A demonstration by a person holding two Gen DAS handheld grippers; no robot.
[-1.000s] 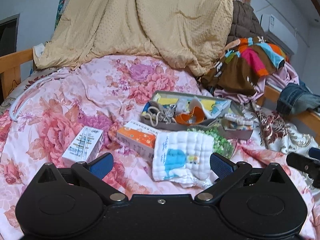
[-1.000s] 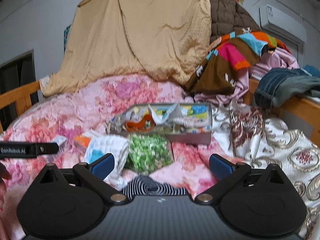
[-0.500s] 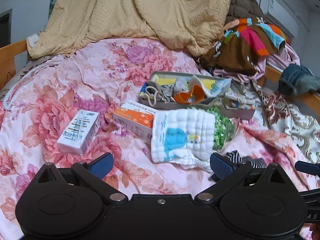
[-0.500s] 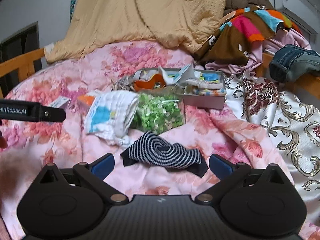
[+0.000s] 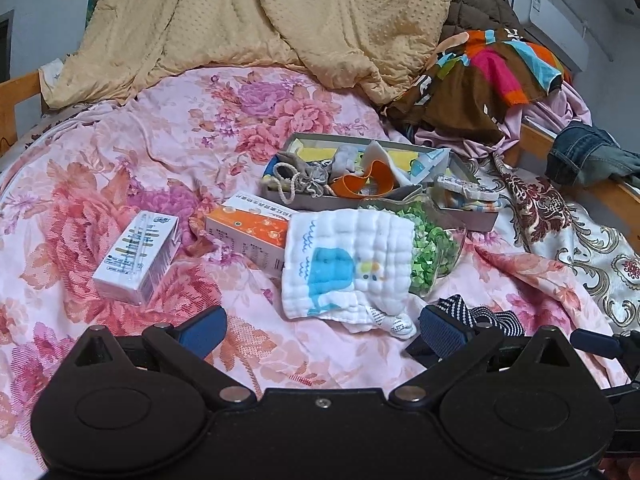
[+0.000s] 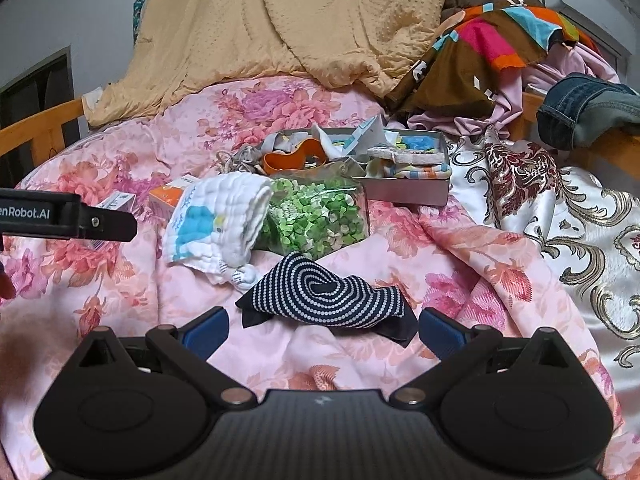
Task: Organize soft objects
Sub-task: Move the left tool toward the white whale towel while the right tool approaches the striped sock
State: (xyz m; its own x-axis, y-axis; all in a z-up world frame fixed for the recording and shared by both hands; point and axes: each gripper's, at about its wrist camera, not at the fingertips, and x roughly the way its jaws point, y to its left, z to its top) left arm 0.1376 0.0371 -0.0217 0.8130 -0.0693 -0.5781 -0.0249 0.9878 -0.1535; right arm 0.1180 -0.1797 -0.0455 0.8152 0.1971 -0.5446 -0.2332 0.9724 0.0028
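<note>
Pink floral bedspread (image 5: pixel 120 168), rumpled, under a heaped tan blanket (image 5: pixel 260 20) and piled clothes by a grey wall. Left gripper (image 5: pixel 322 330) and right gripper (image 6: pixel 324 330): both wide open, empty. Navy dotted cloth (image 6: pixel 324 300) crumpled just ahead of the right one. White whale cloth (image 5: pixel 348 260) draped over a green-filled, possibly glass, jar (image 6: pixel 320 216), beside the grey tray (image 6: pixel 408 194).

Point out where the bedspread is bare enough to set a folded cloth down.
Bare floral bedspread lies between the beige blanket and the white carton. A smaller patch sits between the striped cloth and the gold-patterned fabric. It is crowded around the grey tray, whale cloth and orange box.
</note>
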